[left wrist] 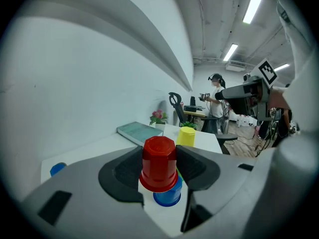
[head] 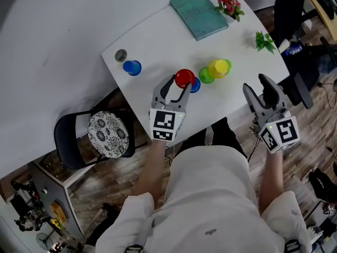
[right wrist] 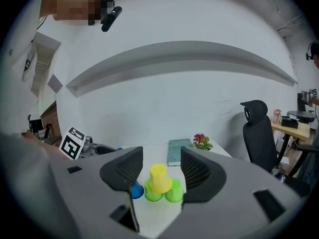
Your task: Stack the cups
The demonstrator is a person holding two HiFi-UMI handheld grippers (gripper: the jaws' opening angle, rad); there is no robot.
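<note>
A white table (head: 152, 41) with a rounded edge stands in front of me against a plain white wall (head: 52, 25). At its far end lies a flat teal book (head: 199, 13), and just beside the book's right corner sits a small bunch of red flowers with green leaves (head: 229, 6). A green leafy sprig (head: 265, 41) rests near the table's right edge, apart from the flowers. A small grey round disc (head: 121, 55) lies near the left corner. Below the table to my left, a black chair (head: 66, 141) carries a round black-and-white patterned cushion (head: 107, 134) and stands on a wooden plank floor (head: 113, 186). A black high-backed office chair (right wrist: 255, 126) stands off to my right.
</note>
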